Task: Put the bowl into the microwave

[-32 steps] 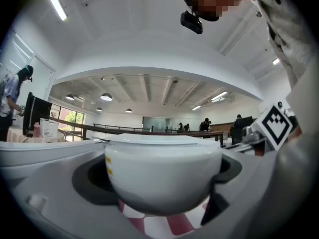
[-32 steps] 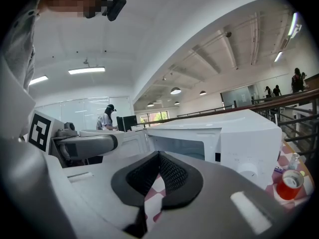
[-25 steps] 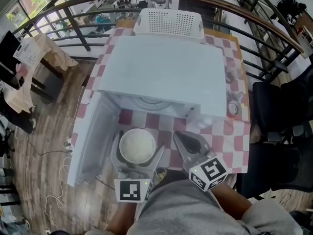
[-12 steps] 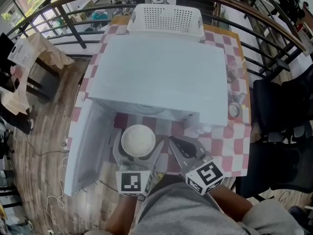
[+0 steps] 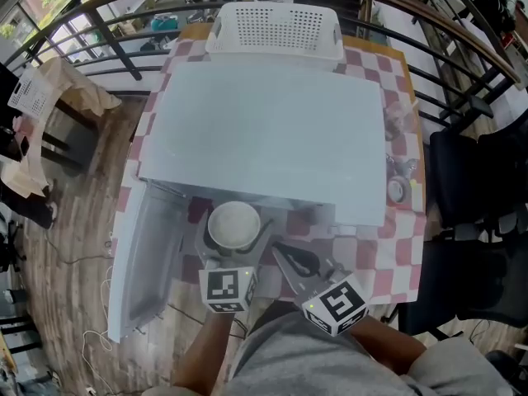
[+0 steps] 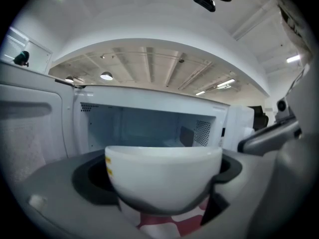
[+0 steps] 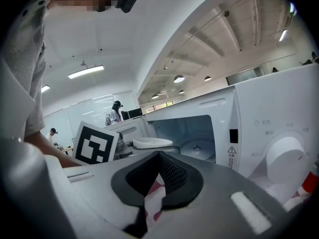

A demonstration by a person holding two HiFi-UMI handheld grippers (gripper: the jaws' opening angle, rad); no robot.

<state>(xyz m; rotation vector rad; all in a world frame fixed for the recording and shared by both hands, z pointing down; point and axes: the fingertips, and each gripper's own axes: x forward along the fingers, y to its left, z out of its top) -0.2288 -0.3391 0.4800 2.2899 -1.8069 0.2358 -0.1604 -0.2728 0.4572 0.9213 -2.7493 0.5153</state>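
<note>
microwave [image 5: 264, 130] roof hides its cavity from above

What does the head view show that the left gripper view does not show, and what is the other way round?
Only the head view shows the white basket behind the microwave, the microwave's flat top, and the wooden floor. Only the left gripper view shows the inside of the microwave, with the holes in its side wall, and the ceiling lamps. Both show the white bowl held in the left hand-held gripper, the open door at the left, and the red checked cloth.
</note>
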